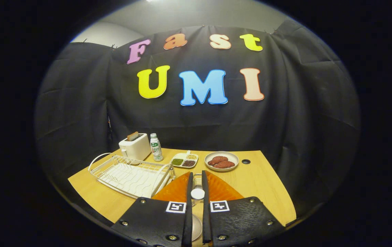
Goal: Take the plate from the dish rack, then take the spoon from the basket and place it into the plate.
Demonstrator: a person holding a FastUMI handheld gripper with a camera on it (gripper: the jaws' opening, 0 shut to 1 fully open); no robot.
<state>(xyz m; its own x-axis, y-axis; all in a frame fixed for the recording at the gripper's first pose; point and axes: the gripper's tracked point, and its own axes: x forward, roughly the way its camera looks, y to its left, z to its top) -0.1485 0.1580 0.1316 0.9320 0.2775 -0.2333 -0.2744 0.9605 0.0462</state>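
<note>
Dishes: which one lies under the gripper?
The orange plate, beneath the fingers gripping the metal spoon; the grey bowl of patties and white divided tray sit beyond.

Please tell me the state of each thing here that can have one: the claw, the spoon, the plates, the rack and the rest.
claw: shut on the spoon.
spoon: held between the fingers, above the orange plate.
orange plate: flat on the table, out of the rack.
dish rack: no dishes in it.
toaster: a slice sticks up from its slot.
bottle: upright, capped.
grey plate: holds reddish patties.
</note>
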